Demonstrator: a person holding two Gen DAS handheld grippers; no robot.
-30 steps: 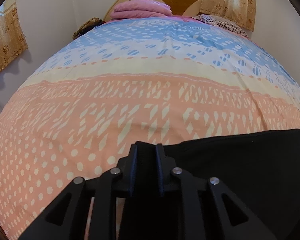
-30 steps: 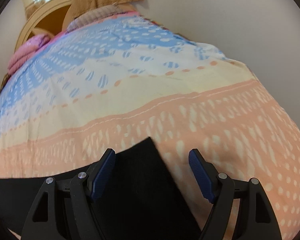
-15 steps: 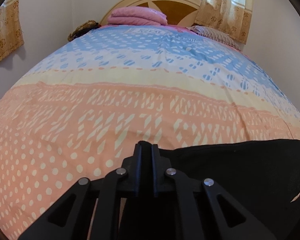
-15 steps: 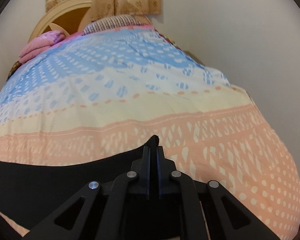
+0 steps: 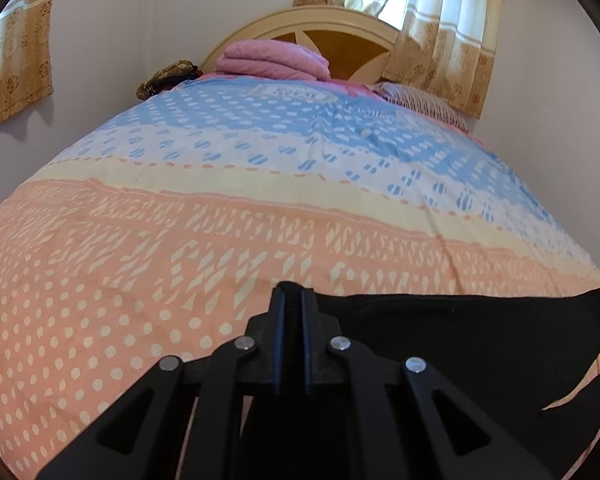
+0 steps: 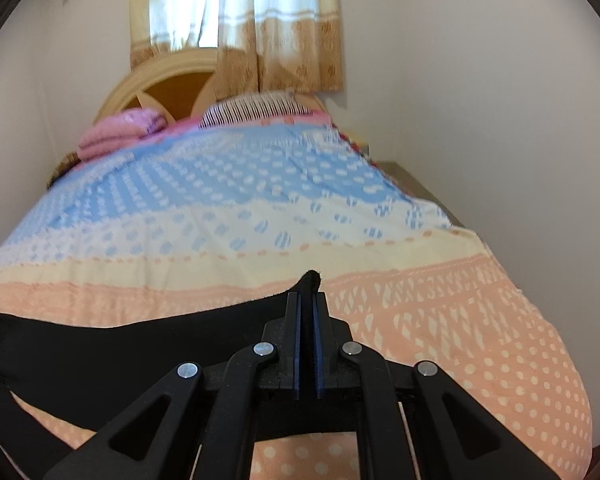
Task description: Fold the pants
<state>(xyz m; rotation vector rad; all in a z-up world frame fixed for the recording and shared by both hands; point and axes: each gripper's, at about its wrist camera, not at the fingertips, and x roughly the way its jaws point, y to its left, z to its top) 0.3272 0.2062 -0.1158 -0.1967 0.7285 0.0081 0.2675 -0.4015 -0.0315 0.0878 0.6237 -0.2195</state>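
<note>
Left gripper (image 5: pixel 293 300) fingers are pinched tight on a corner of the black pants (image 5: pixel 440 340); the cloth stretches away to their right. Right gripper (image 6: pixel 307 300) fingers clamp another corner, cloth running off to their left. Beyond both lies the patterned bed (image 5: pixel 220 220).

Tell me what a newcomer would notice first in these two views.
The black pants stretch across the near edge of the bedspread, pinched at one end by the left gripper and at the other by the right gripper. Beyond them, folded pink bedding sits against the headboard.
</note>
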